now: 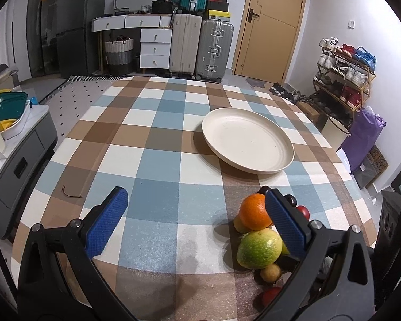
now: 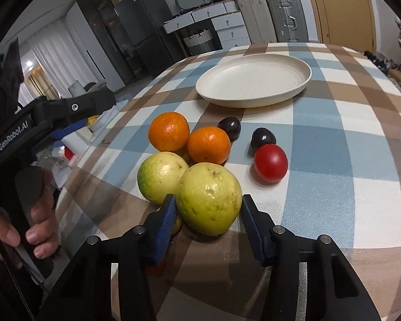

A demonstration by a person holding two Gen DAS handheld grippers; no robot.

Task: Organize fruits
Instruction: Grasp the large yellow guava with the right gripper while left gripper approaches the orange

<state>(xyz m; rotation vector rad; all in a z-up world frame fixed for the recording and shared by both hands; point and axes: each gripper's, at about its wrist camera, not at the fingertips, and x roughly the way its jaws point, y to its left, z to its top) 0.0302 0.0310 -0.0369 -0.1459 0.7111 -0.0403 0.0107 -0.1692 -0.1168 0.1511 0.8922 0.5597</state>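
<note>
Two grippers worked apart: the right gripper (image 2: pixel 208 211) bracketed a guava (image 2: pixel 209 198), not visibly clamped, bound for the plate (image 2: pixel 254 80), while the left gripper (image 1: pixel 197 219) gaped, released.

- Left wrist view: mounted behind the left claw (image 1: pixel 197 224), it looks forward and downward across the checked counter (image 1: pixel 157 160) toward the far door (image 1: pixel 275 24). The fruit pile (image 1: pixel 256 230) sits near, at lower right.
- Right wrist view: mounted behind the right claw (image 2: pixel 208 214), it faces forward and downward from close above the fruit pile (image 2: pixel 197 165), with the room's far wall behind.
- Shared area: both views cover the cream plate (image 1: pixel 280 165) (image 2: pixel 304 80), the fruit and the counter (image 2: pixel 334 160). The right view also shows the left claw's body at near left.
</note>
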